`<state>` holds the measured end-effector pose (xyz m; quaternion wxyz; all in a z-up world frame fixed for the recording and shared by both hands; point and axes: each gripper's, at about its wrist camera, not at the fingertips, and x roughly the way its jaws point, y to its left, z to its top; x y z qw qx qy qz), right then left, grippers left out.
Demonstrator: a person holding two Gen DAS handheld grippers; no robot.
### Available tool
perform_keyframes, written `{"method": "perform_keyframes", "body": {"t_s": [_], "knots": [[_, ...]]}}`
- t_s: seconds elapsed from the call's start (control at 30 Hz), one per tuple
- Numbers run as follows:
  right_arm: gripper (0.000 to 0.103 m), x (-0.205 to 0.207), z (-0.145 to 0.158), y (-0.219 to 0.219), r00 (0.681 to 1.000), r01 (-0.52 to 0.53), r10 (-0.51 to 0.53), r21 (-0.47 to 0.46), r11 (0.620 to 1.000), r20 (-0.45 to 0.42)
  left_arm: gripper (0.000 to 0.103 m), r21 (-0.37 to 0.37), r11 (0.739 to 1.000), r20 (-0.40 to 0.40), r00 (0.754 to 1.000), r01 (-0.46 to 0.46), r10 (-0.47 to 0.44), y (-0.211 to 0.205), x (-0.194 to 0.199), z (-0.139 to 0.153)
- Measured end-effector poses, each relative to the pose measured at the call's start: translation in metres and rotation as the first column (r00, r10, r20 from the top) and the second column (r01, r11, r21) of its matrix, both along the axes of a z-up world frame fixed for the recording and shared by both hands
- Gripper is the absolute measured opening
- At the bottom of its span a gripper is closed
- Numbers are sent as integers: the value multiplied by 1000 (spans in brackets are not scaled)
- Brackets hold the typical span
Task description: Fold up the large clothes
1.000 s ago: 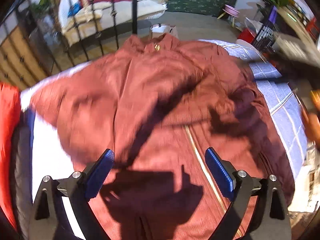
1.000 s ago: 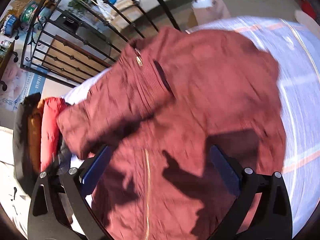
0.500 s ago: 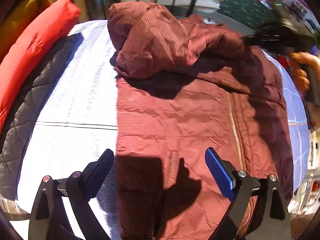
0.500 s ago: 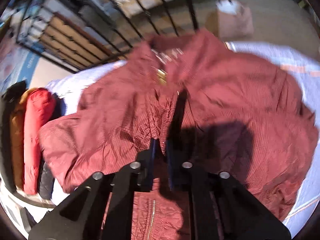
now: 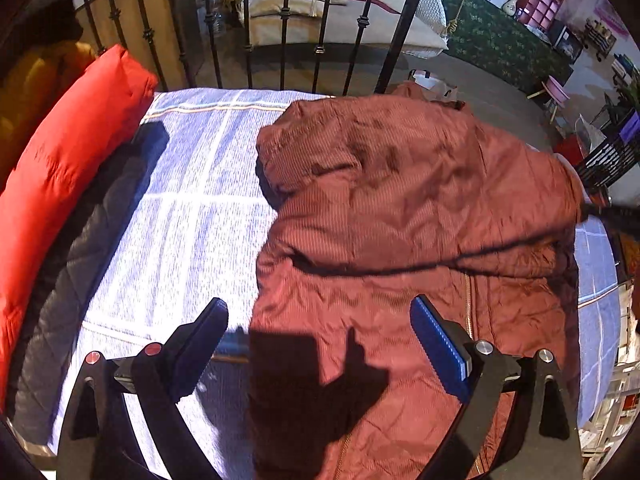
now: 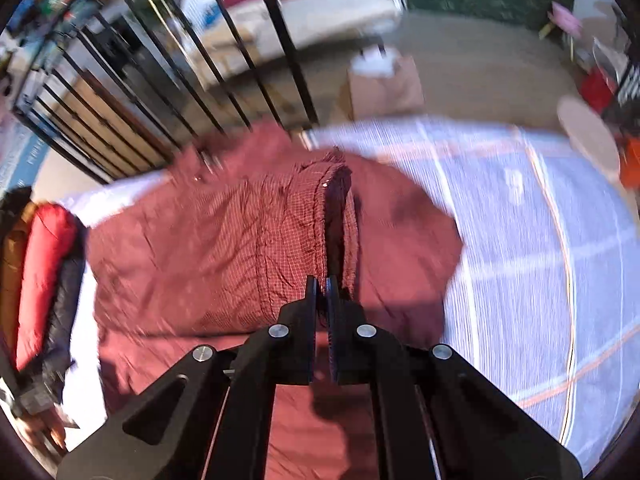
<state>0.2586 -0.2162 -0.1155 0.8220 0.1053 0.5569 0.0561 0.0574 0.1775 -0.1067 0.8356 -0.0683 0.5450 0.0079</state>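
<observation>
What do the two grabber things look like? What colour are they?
Both are black, with angled arms that have triangle-shaped cutouts. The left gripper has two fingers lined with ridged blue pads, silver round bolts on one side and red ones on the other. The right gripper has silver bolts too, and thin dark blue pads. No cables or sleeves show.

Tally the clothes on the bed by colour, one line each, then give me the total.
Maroon: 1, the maroon jacket, pinched by the right gripper; the left gripper is open above it.
Red: 1, the red garment along the bed's left edge.
Dark grey quilted: 1, the grey garment beside the red one.
Orange-yellow: 1, the orange garment beyond the red one.
Total: 4
</observation>
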Motion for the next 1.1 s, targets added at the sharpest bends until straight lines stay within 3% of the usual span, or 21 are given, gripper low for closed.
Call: {"method": "perform_keyframes", "body": {"t_s": [0.13,0.27,0.37,0.53,0.6,0.63,0.77,0.87,0.97,1.0,1.1], "knots": [[5,-12,-27,2,998,25,-25,11,1000,-55,90,-30,997,-18,997,-71,70,36,43,-1],[5,-10,-33,10,996,63,-61,34,997,-60,89,-196,956,-80,975,-217,205,82,96,-6],[5,-10,-33,10,996,64,-62,32,997,-58,88,-265,931,-152,964,-251,217,95,136,-19],[5,-16,-36,7,995,73,-71,27,997,-76,87,-298,910,-238,945,-290,223,90,177,-51],[5,-18,-36,7,995,67,-66,19,998,-78,71,-288,911,-312,928,-296,203,85,187,-72],[5,-19,-36,8,995,61,-60,10,998,-77,54,-287,913,-330,925,-289,189,83,189,-77],[5,-23,-38,7,995,56,-56,1,998,-80,15,-191,962,-278,951,-194,136,70,196,-65],[5,-22,-42,4,994,65,-64,11,998,-88,3,-186,953,-219,956,-238,196,89,205,-48],[5,-19,-44,8,994,62,-62,-2,998,-94,0,-42,973,-119,968,-225,219,101,222,-32],[5,-17,-45,10,993,58,-58,-11,998,-99,0,-7,978,-110,972,-210,208,103,229,-31],[5,-9,-56,18,989,40,-45,-40,998,-140,0,-18,975,-154,964,-222,217,105,237,-33]]}}
